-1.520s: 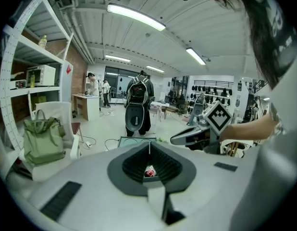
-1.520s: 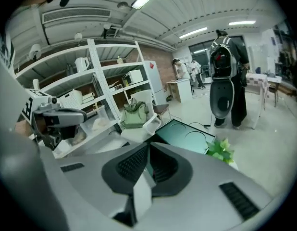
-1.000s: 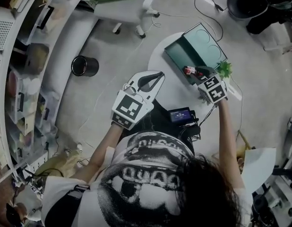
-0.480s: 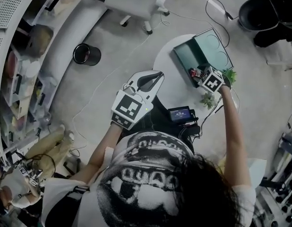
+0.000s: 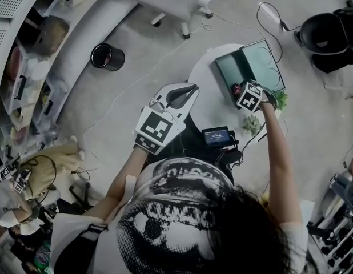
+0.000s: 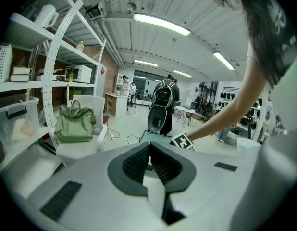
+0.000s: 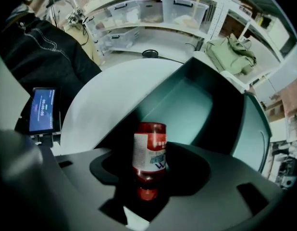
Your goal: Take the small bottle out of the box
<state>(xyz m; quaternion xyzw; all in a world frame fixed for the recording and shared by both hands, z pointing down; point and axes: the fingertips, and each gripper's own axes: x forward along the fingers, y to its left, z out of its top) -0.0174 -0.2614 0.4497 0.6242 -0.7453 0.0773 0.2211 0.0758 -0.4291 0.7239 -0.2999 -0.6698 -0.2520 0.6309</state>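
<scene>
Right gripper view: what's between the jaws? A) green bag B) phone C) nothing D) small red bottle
D: the small red bottle sits between the jaws of the right gripper, which are opening with gaps on both sides of it, at the teal box.

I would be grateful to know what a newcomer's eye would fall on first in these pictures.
The small red bottle stands out first, cap toward the camera, between the opening fingers of the right gripper, which do not press it. It lies at the near end of the teal box on the round white table. Next comes the left gripper, fingers together and empty, held away from the table.
</scene>
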